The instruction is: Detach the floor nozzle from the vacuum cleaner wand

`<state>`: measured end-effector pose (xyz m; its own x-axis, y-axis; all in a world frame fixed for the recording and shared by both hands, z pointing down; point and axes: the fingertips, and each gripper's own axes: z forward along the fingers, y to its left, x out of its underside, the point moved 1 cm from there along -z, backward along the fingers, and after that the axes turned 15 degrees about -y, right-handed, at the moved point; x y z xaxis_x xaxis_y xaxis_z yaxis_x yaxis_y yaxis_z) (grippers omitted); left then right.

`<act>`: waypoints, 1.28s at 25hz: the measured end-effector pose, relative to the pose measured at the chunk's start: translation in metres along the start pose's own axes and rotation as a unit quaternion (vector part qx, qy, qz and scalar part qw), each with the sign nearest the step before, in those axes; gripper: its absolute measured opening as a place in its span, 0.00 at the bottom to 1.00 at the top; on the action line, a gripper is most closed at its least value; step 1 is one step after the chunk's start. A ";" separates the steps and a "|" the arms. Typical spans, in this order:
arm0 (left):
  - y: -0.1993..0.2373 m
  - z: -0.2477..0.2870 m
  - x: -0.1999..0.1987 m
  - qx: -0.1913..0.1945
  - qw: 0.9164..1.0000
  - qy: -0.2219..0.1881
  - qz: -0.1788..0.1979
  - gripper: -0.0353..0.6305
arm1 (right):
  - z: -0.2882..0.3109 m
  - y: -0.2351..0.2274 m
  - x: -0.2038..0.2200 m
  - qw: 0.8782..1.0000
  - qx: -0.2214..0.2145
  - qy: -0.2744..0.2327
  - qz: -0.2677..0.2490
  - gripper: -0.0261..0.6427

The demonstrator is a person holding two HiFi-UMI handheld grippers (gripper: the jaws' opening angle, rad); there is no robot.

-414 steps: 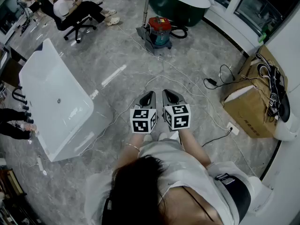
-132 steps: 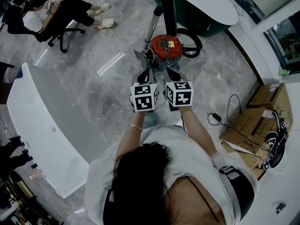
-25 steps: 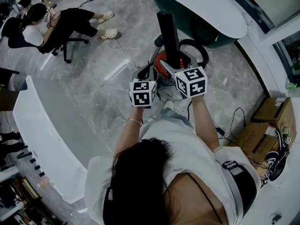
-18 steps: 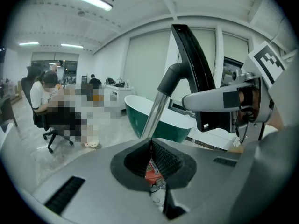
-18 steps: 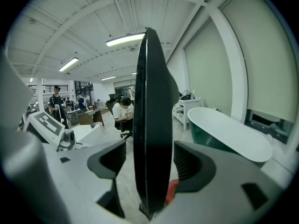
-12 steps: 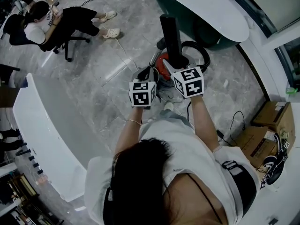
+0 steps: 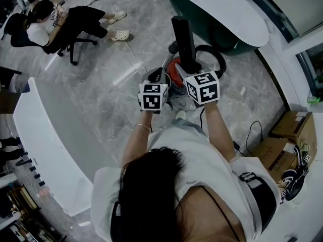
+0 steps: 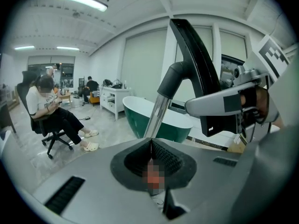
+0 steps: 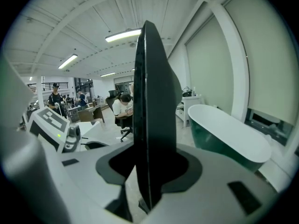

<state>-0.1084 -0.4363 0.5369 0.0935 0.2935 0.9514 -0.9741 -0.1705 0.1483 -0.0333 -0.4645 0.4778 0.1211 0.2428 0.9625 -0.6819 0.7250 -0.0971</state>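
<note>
Your left gripper (image 8: 150,143) is clenched on nothing, jaws pressed flat together, and hangs just left of the wand (image 8: 157,115). That is the hand to send down. The floor nozzle, by my reckoning, sits at the wand's foot on the grey marble floor (image 7: 101,100), but in the head view your left gripper covers it, so I cannot tell you its shape. Expect hard, light plastic on a stiff neck, likely held by friction or a catch. Take it at the neck close to the joint, not on the tube (image 7: 164,64), whose polished metal will probably slip in the grip. To the right, your right gripper (image 9: 148,171) has just been closing its jaws, and the black handle (image 9: 150,87) stands between them, filling the gap, so it reads as grasped. Hold it firm, since the tall wand looks top-heavy and would tip. As for looks, a slim shiny tube rises into a black elbow (image 8: 175,73) and a long, flat black handle. It stands just left of the red canister (image 7: 175,69), whose black hose (image 7: 218,59) loops behind, toward the floor's far side beside the green bathtub (image 7: 222,14).
</note>
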 end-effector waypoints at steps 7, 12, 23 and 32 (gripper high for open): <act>0.001 0.006 -0.009 0.018 1.000 -0.015 0.006 0.06 | 0.003 0.001 0.000 1.000 -0.005 0.002 0.002 0.28; -0.001 0.009 -0.011 0.023 0.999 -0.023 0.005 0.06 | 0.002 0.001 -0.001 1.000 -0.009 0.003 0.003 0.28; -0.008 0.024 -0.014 0.053 0.998 -0.031 0.012 0.29 | 0.003 0.003 0.000 1.000 -0.021 0.006 0.007 0.27; -0.006 0.038 -0.014 0.057 0.998 -0.028 0.029 0.40 | 0.002 0.005 0.001 0.999 -0.032 0.023 0.016 0.26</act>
<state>-0.0957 -0.4752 0.5334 0.0517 0.2282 0.9722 -0.9490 -0.2920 0.1190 -0.0383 -0.4622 0.4785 0.1337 0.2937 0.9465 -0.6382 0.7562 -0.1445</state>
